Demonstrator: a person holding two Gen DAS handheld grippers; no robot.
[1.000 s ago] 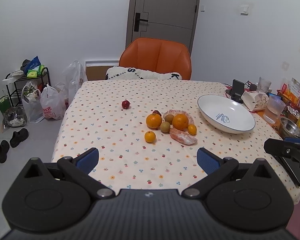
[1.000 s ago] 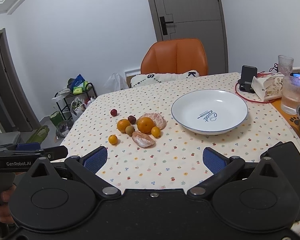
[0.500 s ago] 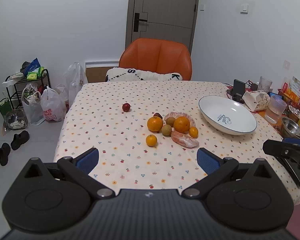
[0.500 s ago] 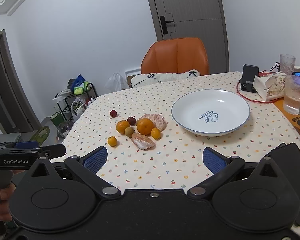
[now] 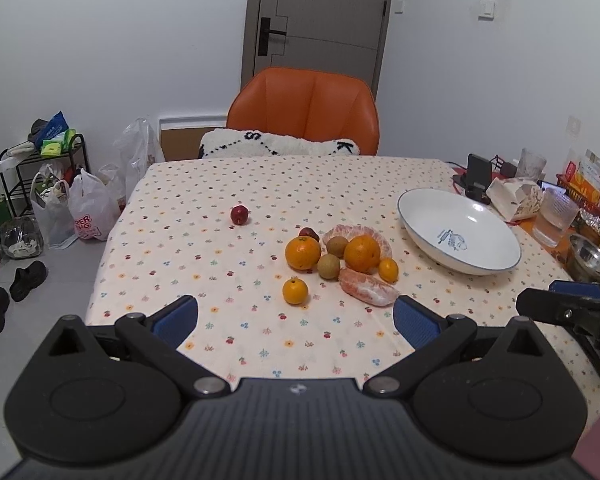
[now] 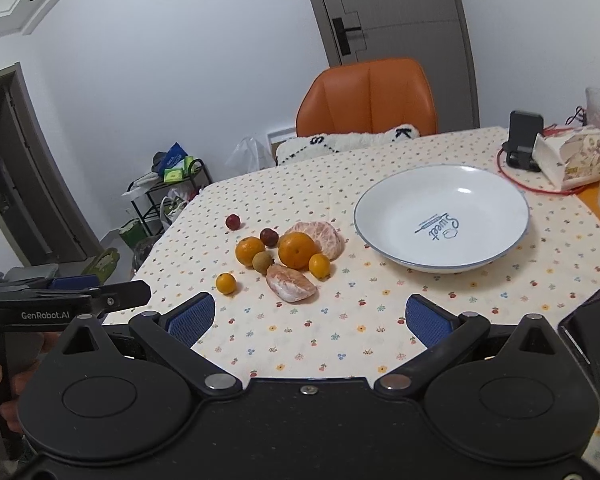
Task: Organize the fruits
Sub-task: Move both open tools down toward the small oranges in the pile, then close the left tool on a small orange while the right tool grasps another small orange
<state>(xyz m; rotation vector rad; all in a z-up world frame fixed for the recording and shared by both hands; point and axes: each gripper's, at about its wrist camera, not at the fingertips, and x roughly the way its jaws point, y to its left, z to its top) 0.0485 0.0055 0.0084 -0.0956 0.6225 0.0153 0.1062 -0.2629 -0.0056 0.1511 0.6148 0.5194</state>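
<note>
A cluster of fruit lies mid-table: two oranges (image 5: 303,252) (image 6: 296,250), small tangerines (image 5: 295,290) (image 6: 225,283), brown kiwis (image 5: 328,266), peeled citrus pieces (image 5: 367,287) (image 6: 291,283), a dark plum (image 6: 268,236). A lone red fruit (image 5: 239,215) (image 6: 233,222) sits apart, farther left. An empty white bowl (image 5: 459,229) (image 6: 440,216) stands to the right of the cluster. My left gripper (image 5: 296,322) hangs open over the near table edge, short of the fruit. My right gripper (image 6: 310,320) is open too, nothing between its blue pads.
An orange chair (image 5: 303,110) with a white cushion stands at the far side. Phone stand (image 5: 478,174), snack box (image 6: 568,158), glasses and a steel bowl (image 5: 590,258) crowd the right edge. Bags, a rack and shoes sit on the floor to the left.
Both grippers have drawn slightly closer to the table and fruit; the right view has shifted left a little. Both stay open, and no fruit has moved.
</note>
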